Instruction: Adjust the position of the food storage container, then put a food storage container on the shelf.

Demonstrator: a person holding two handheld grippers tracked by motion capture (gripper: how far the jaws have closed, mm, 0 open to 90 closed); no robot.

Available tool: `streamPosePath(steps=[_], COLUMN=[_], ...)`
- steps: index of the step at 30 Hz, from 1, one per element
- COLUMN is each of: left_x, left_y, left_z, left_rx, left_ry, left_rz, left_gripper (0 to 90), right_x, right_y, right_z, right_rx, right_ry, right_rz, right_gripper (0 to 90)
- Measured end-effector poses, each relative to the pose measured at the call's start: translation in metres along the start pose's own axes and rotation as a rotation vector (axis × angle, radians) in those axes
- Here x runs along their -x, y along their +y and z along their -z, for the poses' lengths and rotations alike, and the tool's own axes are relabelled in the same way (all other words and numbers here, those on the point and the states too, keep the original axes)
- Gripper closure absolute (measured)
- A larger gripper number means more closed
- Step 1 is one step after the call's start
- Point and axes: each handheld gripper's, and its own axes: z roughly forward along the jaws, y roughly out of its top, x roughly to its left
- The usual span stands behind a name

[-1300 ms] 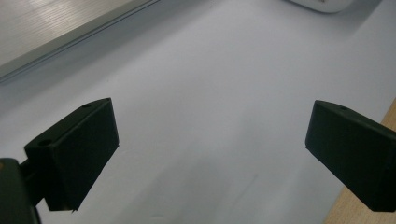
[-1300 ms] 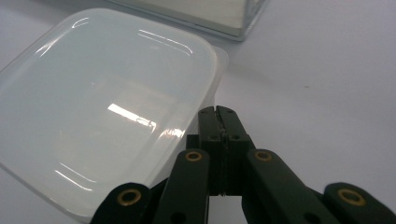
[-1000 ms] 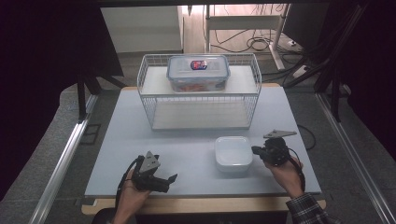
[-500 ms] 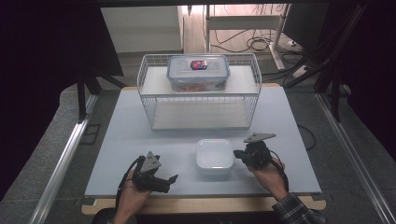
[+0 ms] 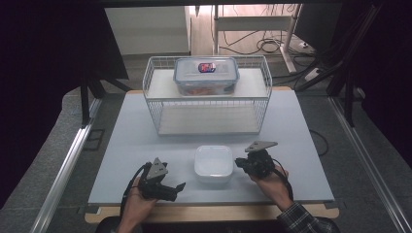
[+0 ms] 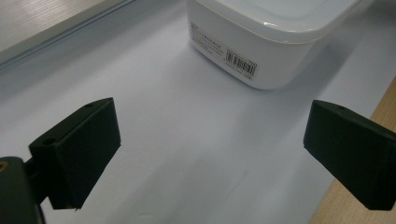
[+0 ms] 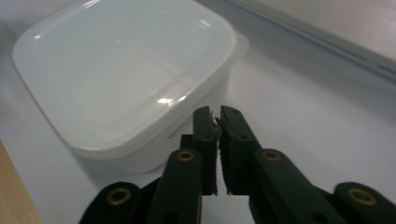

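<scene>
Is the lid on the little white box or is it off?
On. The white box wears a smooth lid sealed around its rim, seen from the right tongs, which are shut beside it.

The white box [image 5: 213,164] sits between the two grippers, blocking the way across. Bare table [image 5: 126,131] lies open to the left. Farther back, the wire rack [image 5: 209,114] stands like a wall.

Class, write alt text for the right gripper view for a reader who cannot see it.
A closed black right gripper points at the side of a white lidded plastic container on a pale table. Its jaw tips sit at the container's wall, just under the lid's rim.
</scene>
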Motion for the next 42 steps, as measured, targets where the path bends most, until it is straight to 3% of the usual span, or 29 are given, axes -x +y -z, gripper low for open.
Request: streamPosePath(steps=[6, 7, 8, 9, 11, 13, 14, 15, 16, 17, 22, 29, 35, 42], left_x=[0.001, 0.001, 0.001, 0.001, 0.001, 0.001, 0.001, 0.001, 0.001, 0.001, 0.001, 0.001, 0.001, -0.002], left_y=[0.001, 0.001, 0.001, 0.001, 0.001, 0.0, -0.001, -0.001, -0.002, -0.002, -0.003, -0.002, 0.001, 0.01], left_z=[-0.001, -0.001, -0.002, -0.001, -0.001, 0.0, -0.001, -0.001, -0.003, -0.003, -0.004, -0.003, -0.002, 0.001], left_rx=[-0.034, -0.034, -0.035, -0.033, -0.028, -0.026, -0.021, -0.021, -0.031, -0.031, -0.034, -0.031, -0.039, -0.035], left_ry=[0.001, 0.001, 0.001, -0.002, -0.002, 0.005, 0.013, 0.013, 0.032, 0.032, 0.032, 0.021, -0.042, -0.158], left_rz=[-0.002, -0.002, -0.003, -0.001, -0.002, -0.008, -0.015, -0.015, -0.043, -0.043, -0.048, -0.034, 0.02, 0.076], left_gripper=[5.6, 5.6, 5.6, 5.6, 5.6, 5.5, 5.3, 5.3, 5.1, 5.0, 4.3, 4.1, 5.5, 4.4], right_x=[-0.001, -0.001, -0.003, -0.003, -0.006, -0.007, -0.008, -0.008, -0.009, -0.01, -0.011, -0.008, -0.008, -0.01], right_y=[-0.005, -0.005, -0.007, -0.007, -0.009, -0.01, -0.013, -0.013, -0.017, -0.018, -0.024, -0.029, -0.028, -0.021], right_z=[0.018, 0.018, 0.022, 0.022, 0.025, 0.026, 0.027, 0.027, 0.028, 0.029, 0.031, 0.028, 0.027, 0.033], right_rx=[0.038, 0.038, 0.05, 0.05, 0.061, 0.064, 0.062, 0.062, 0.075, 0.077, 0.082, 0.053, 0.059, 0.112], right_ry=[0.017, 0.017, 0.03, 0.03, 0.043, 0.049, 0.07, 0.07, 0.095, 0.109, 0.126, 0.117, 0.106, 0.103], right_rz=[0.038, 0.038, 0.041, 0.041, 0.063, 0.068, 0.077, 0.077, 0.078, 0.085, 0.112, 0.101, 0.077, 0.094], right_gripper=[59.0, 59.0, 50.7, 50.7, 39.6, 36.7, 30.2, 30.2, 25.0, 21.7, 12.5, 9.1, 7.6, 4.0])
